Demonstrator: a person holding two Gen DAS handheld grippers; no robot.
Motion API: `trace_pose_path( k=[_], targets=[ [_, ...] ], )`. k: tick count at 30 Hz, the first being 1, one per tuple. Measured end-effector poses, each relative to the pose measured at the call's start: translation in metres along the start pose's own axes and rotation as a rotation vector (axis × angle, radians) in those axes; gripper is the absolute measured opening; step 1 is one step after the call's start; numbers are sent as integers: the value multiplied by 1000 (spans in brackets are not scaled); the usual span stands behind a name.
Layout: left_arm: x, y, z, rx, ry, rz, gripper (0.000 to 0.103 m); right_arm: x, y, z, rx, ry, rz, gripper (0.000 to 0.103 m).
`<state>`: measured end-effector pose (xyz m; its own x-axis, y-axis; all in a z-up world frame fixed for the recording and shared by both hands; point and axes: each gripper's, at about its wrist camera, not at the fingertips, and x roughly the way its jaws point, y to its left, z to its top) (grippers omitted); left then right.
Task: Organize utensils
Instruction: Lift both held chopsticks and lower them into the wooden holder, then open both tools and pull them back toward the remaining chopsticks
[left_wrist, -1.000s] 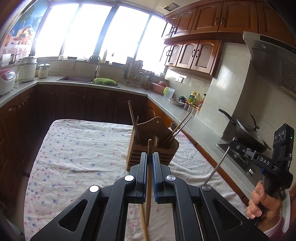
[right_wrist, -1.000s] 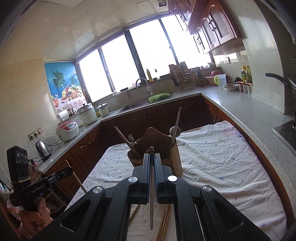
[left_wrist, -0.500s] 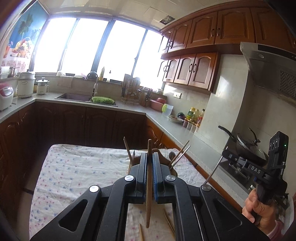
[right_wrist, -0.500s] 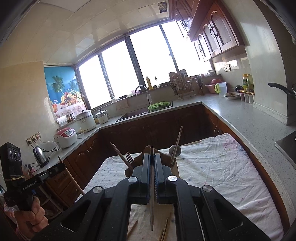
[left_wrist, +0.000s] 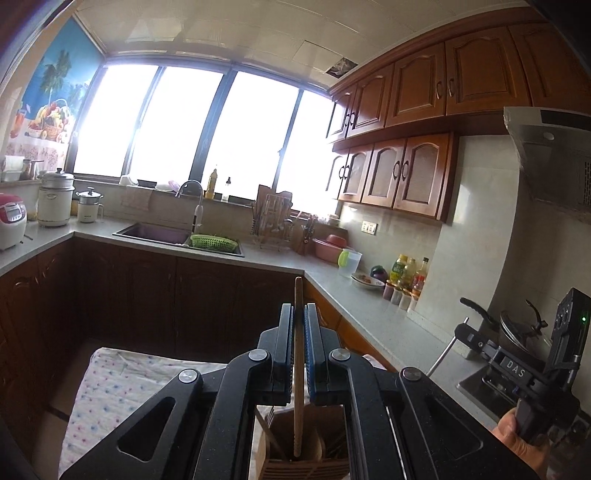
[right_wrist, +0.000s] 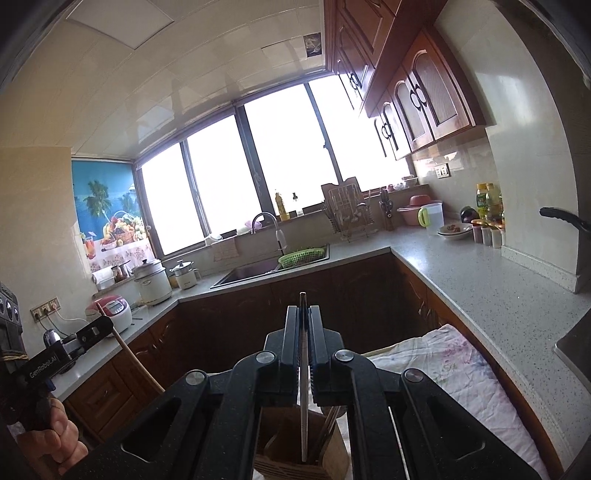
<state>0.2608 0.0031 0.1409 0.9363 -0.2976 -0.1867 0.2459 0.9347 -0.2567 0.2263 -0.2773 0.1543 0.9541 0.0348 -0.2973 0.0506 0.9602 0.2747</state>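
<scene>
Both claws (left_wrist: 298, 321) (right_wrist: 303, 321) pinch chopsticks (left_wrist: 298, 369) (right_wrist: 303, 387) upright above wooden holder (left_wrist: 303, 458).

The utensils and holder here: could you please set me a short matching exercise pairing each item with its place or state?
Items:
1. wooden chopstick
2. metal chopstick
3. holder
4. basket

Places or states:
A. beside the sink
B. clamped in the right hand-held gripper
C. below both gripped sticks, on the cloth
D. clamped in the left hand-held gripper

Pairs: 1-D, 2-B, 3-C, 4-A
</scene>
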Motion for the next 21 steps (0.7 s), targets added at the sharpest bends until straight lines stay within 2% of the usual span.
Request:
trace_pose_path(
  k=[5, 12, 19, 21],
  targets=[
    [32, 2, -27, -9, 10, 23, 3, 17, -7, -14, 6, -1, -20, 4],
    [64, 14, -65, -49, 87, 45, 4, 32, -16, -47, 10, 39, -42, 4],
    [75, 33, -78, -66, 159, 64, 4, 50, -23, -76, 19, 143, -50, 4],
    [72, 34, -75, -66, 154, 63, 5, 52, -23, -83, 12, 154, -60, 5]
  ],
)
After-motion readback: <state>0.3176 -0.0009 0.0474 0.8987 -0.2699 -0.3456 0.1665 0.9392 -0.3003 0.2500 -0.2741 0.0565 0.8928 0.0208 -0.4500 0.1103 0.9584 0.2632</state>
